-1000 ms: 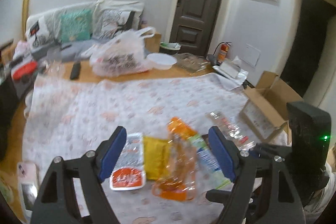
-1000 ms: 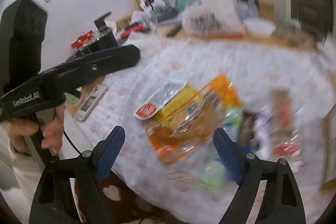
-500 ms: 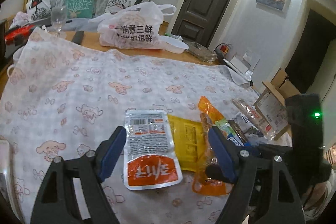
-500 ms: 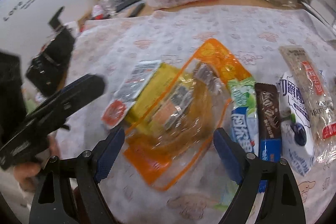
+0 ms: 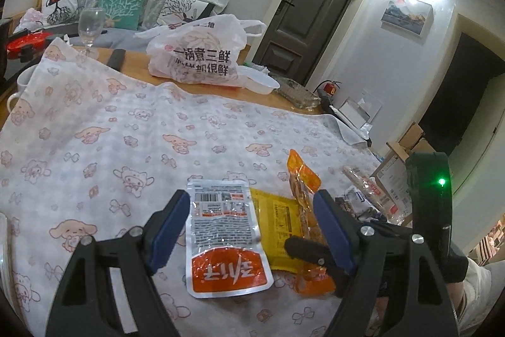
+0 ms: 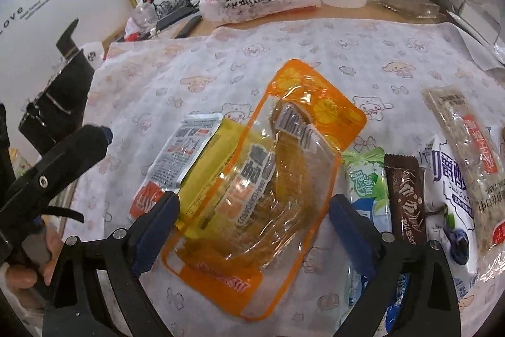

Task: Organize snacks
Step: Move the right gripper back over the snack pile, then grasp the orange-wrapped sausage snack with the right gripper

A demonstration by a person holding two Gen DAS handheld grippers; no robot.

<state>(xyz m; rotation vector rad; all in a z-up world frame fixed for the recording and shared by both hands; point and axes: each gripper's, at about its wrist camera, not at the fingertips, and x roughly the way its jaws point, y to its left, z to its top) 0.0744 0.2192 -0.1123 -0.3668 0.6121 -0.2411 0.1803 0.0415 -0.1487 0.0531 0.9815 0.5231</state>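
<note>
Snack packets lie in a row on a patterned tablecloth (image 5: 126,128). A silver and orange pouch (image 5: 225,236) lies between the fingers of my open left gripper (image 5: 252,232); it also shows in the right wrist view (image 6: 176,157). A yellow packet (image 5: 281,229) lies beside it, partly under a clear orange bag (image 6: 268,185). My open right gripper (image 6: 252,229) straddles the orange bag's near end. To the right lie a green and blue packet (image 6: 366,182), a brown bar (image 6: 407,198), a white pouch (image 6: 448,191) and a long clear packet (image 6: 467,131).
A white shopping bag (image 5: 195,56), a white bowl (image 5: 262,81), a wine glass (image 5: 90,27) and a black remote (image 5: 115,57) stand at the table's far edge. A cardboard box (image 5: 401,160) sits beyond the right edge. A sofa with cushions (image 5: 123,2) is behind.
Both grippers have moved closer to the snacks and lower. The left now frames the silver and orange pouch; the right now frames the orange bag. The packets have not moved.
</note>
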